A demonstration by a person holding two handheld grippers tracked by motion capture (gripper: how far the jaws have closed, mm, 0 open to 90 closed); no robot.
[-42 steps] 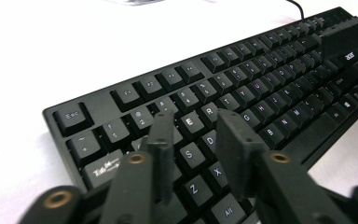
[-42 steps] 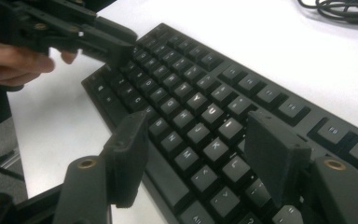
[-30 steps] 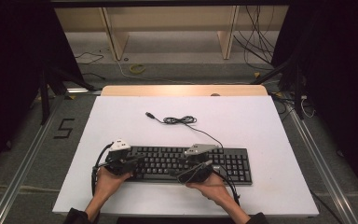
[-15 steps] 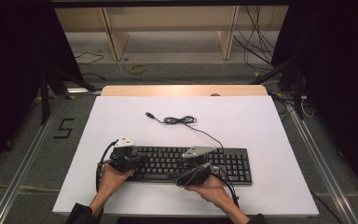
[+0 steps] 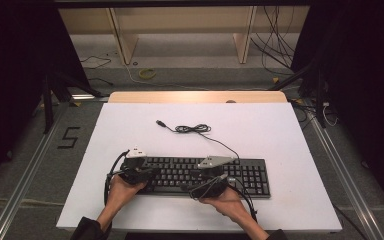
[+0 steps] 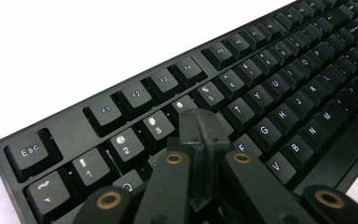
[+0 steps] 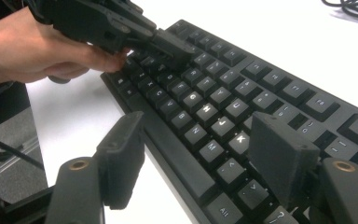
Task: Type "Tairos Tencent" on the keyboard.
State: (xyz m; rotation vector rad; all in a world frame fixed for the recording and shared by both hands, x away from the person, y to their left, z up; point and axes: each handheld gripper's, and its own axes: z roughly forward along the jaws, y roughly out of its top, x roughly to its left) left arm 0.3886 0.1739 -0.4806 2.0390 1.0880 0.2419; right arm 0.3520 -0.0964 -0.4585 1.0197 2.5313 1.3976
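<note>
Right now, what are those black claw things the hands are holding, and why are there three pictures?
They are hand-held grippers, tools with two jaws that pinch. A person holds one in each hand. One picture looks down from above the white table; the other two come from small cameras riding on each gripper. On the table lies a black keyboard with its cable curled behind it. The left gripper is pinched shut, its tip down on the keys near the number row. The right gripper is open over the keyboard's front edge. Neither one holds anything.

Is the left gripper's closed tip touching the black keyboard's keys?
Cannot tell. In the left gripper view the shut left gripper sits over the black keyboard near the number row, hiding any contact or gap.
</note>
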